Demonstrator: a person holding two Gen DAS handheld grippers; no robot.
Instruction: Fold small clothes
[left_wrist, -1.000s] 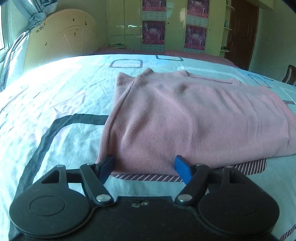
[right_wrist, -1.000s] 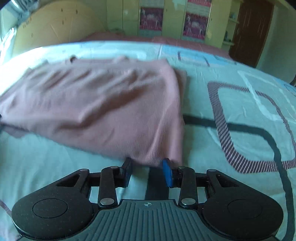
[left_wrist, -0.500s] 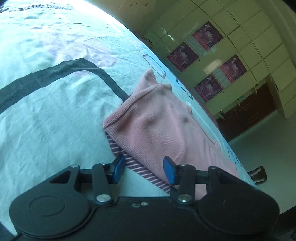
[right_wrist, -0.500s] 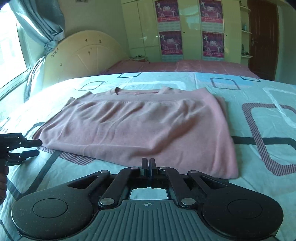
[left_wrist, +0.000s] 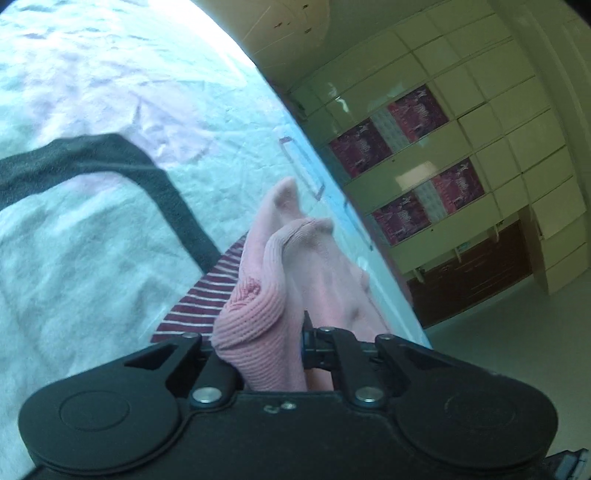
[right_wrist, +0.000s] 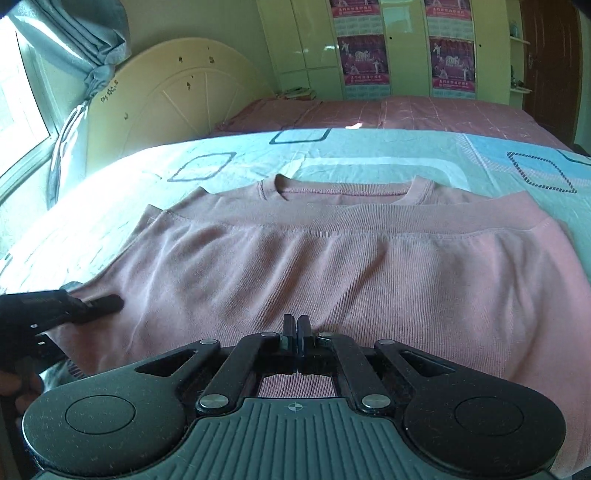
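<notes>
Now left gripper (left_wrist: 258, 347) pinches the pink sweater (right_wrist: 332, 266) edge to fold it; right gripper (right_wrist: 294, 332) pressed together, empty, hovering above.

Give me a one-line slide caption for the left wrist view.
Left hand-held gripper shut on a bunched corner of the pink sweater, on the patterned bedsheet.

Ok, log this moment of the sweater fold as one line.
stage: second fold starting | left gripper: jaws just closed on pink sweater corner | right gripper: shut, empty, over near edge | surface: bedsheet
</notes>
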